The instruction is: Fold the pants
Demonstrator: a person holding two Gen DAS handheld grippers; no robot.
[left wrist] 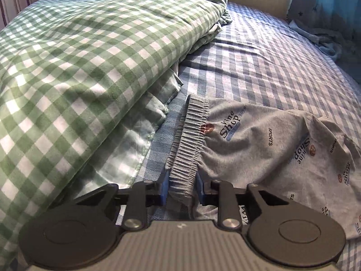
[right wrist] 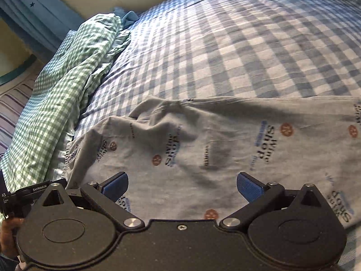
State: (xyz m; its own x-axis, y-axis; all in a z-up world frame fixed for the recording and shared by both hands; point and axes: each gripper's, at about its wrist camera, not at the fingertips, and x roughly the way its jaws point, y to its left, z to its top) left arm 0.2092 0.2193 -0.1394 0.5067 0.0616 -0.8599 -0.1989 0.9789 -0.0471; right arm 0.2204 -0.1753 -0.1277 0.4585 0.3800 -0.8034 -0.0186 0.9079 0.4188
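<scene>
Grey printed pants [left wrist: 259,144] lie on the blue checked bed sheet [left wrist: 270,52]. Their gathered elastic waistband [left wrist: 191,135] runs away from my left gripper [left wrist: 181,187], whose blue pads are shut on its near end. In the right wrist view the pants [right wrist: 214,144] spread wide and rumpled across the sheet [right wrist: 225,45]. My right gripper [right wrist: 182,186] is open and empty, its blue pads [right wrist: 249,187] just above the pants' near part. The left gripper's body [right wrist: 29,192] shows at the left edge there.
A green checked duvet [left wrist: 79,67] is heaped along the left side of the bed, close to the waistband; it also shows in the right wrist view [right wrist: 67,79]. Blue cloth [left wrist: 327,38] lies bunched at the far end by the headboard.
</scene>
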